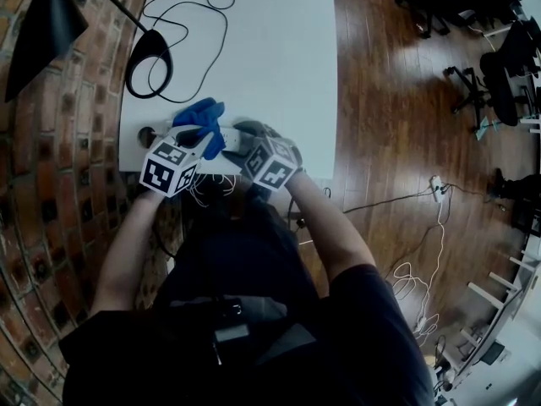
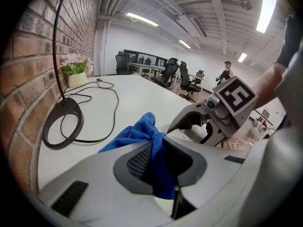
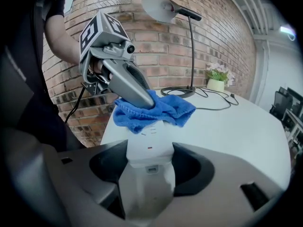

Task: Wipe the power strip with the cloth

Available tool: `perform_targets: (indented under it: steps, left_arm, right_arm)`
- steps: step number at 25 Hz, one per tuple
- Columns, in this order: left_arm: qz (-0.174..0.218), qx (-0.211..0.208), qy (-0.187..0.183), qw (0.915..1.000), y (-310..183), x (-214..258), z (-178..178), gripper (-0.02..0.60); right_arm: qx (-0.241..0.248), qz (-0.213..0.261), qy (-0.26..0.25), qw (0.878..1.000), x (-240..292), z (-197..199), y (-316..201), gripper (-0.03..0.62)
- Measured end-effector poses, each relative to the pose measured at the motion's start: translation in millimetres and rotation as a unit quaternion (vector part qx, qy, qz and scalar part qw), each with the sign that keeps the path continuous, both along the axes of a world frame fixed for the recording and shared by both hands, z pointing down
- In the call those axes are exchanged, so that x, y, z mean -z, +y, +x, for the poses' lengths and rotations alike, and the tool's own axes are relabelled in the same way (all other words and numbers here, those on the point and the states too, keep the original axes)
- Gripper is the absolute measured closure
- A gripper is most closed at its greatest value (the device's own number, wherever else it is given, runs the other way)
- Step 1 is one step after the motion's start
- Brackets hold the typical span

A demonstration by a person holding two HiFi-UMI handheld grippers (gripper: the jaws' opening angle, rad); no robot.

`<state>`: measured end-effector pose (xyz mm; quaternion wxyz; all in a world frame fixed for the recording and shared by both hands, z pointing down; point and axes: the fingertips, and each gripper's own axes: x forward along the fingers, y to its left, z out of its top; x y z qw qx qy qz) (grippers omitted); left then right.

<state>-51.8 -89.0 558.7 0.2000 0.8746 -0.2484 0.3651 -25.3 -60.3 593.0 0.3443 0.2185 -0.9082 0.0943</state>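
The power strip (image 3: 146, 143) lay on the white table (image 3: 236, 126), at the edge nearest you and on your side of the lamp base (image 2: 61, 122). Your right gripper (image 3: 147, 174) had its jaws set wide and clamped on the strip's near end, which filled the gap between the pads. A small red mark and faint grey marks on the strip's top were too small to read.

The blue cloth (image 3: 163, 109) was bunched on the strip's far end, between you and the lamp base. Your left gripper (image 2: 158, 161) had its jaws nearly together, pinching a fold of the cloth. Each gripper's cube showed black-and-white square markers but no words.

A black cable (image 2: 112, 105) looped over the table around the lamp base. Beyond the base, a small pot of flowers (image 2: 75, 74) stood against the brick wall (image 3: 156, 46).
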Motion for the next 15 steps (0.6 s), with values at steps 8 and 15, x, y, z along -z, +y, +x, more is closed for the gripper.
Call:
perform_targets:
  steps: [8,15]
  left_arm:
    - [0.013,0.024,-0.01,0.9996,-8.9,-0.4,-32.3,0.514]
    - [0.014,0.055,-0.008,0.9984,-14.3,0.7,-58.5,0.514]
  right_arm:
    - [-0.002,0.001,0.002,1.0,-1.5,0.5,-0.7,0.315]
    - [-0.001,0.001,0.001,1.0,1.1,-0.9,-1.1,0.313]
